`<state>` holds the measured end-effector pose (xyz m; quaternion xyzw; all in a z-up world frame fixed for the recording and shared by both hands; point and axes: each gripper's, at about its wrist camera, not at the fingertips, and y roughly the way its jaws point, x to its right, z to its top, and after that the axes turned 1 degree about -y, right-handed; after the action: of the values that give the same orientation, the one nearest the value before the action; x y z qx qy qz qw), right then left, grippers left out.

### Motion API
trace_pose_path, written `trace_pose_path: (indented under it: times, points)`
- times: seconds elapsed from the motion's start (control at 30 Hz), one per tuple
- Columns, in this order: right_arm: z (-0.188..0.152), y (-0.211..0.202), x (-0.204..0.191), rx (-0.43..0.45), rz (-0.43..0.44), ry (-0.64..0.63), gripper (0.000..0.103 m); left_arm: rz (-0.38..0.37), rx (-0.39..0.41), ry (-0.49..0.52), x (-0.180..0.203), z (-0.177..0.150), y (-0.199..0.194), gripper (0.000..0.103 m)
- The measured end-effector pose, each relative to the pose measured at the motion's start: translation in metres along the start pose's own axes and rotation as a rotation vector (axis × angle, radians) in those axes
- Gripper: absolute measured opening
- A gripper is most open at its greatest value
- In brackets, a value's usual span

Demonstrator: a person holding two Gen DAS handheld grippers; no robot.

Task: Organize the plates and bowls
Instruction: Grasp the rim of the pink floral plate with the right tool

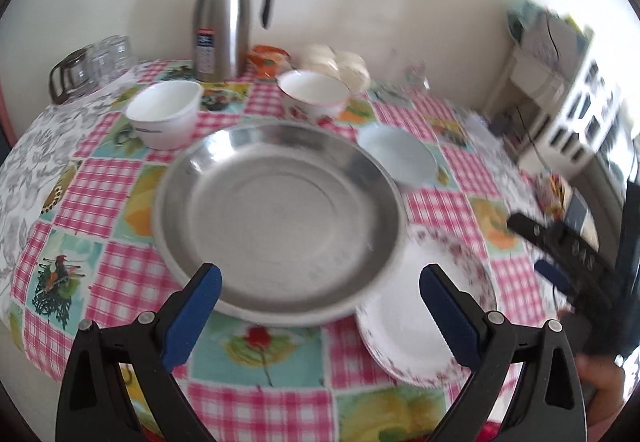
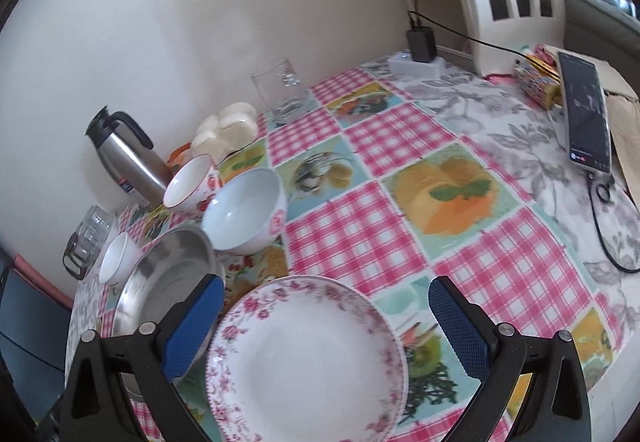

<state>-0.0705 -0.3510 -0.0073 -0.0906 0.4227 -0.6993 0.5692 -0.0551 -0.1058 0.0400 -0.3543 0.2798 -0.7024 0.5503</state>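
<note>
Now, through the left wrist camera, we hold our left gripper [image 1: 320,306] tilted down over the steel plate [image 1: 276,217], its blue pads spread wide with nothing between them. The steel plate sits mid-table on the checked tablecloth [image 1: 100,193], its near rim just ahead of our fingertips. Three bowls stand behind it: a white bowl [image 1: 164,113] at the back left, a red-rimmed bowl [image 1: 314,89] at the back centre, and a pale blue bowl [image 1: 396,157] close to the plate's right rim. The floral plate [image 1: 400,330] lies at the steel plate's near right edge; whether the two touch or overlap we cannot tell. To take the steel plate well, we judge that one pad should slide under the rim and the other over it, approaching low, since the rim is thin and slippery. The right gripper [image 1: 552,262] shows at the frame's right edge, blurred.

Next, through the right wrist camera, our right gripper [image 2: 326,314] also points down at a slant, its tongs wide apart and empty, framing the floral plate [image 2: 308,358], which lies flat directly below. The steel plate [image 2: 168,282] sits just left of it, the pale blue bowl [image 2: 244,209] beyond. Here we would pinch the floral plate's near rim, keep it level while lifting, and stay clear of the steel plate beside it. A thermos [image 2: 128,153] and a glass [image 2: 280,89] stand by the wall, well away.
</note>
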Motion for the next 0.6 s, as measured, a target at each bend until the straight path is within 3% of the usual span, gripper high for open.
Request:
trace_pose_path:
  times: [0.2, 0.3, 0.4, 0.6]
  points:
    - [-0.004, 0.015, 0.021, -0.090, -0.030, 0.018, 0.103, 0.010, -0.125, 0.015, 0.019, -0.015, 0.020, 0.099]
    - [-0.011, 0.028, 0.022, -0.170, -0.029, 0.008, 0.103, 0.013, -0.149, 0.021, 0.020, -0.019, 0.024, 0.099]
    - [-0.019, 0.040, 0.023, -0.234, -0.037, 0.010, 0.097, -0.005, -0.190, 0.006, 0.019, -0.023, 0.031, 0.098]
    - [-0.028, 0.048, 0.019, -0.292, -0.034, -0.021, 0.072, -0.016, -0.276, -0.030, 0.016, -0.031, 0.050, 0.068]
